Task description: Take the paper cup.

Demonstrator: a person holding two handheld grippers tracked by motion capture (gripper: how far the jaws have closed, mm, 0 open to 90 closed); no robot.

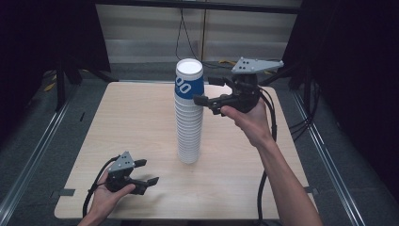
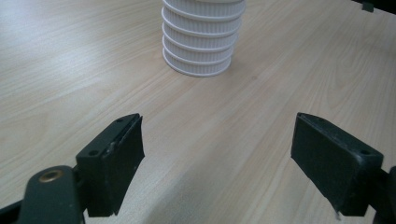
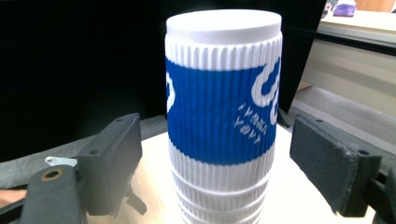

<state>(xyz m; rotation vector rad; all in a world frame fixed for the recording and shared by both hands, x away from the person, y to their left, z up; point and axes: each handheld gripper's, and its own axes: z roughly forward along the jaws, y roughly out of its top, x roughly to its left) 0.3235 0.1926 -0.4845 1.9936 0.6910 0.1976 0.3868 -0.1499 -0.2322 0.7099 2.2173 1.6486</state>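
Left gripper [image 1: 143, 173] low over the near-left part of the wooden table [image 1: 131, 122], jaws wide apart, holding nothing. Tall stack of upside-down ribbed paper cups [image 1: 189, 113] stands mid-table; the top cup [image 3: 223, 88] is blue-banded. Right gripper [image 1: 207, 92] is level with that top cup, jaws spread to either side of it, pads clear of it.

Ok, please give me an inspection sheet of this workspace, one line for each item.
Surface: wooden table, bare around the stack.
Job's things: stack of cups upright mid-table, inverted, top cup blue-banded.
Clutter: nothing seen.
Grippers: left gripper open, low at the near left; right gripper open, raised beside the top cup, pads apart from it.
Cables: black cable along the right forearm.
Surroundings: dark curtains, grey floor.
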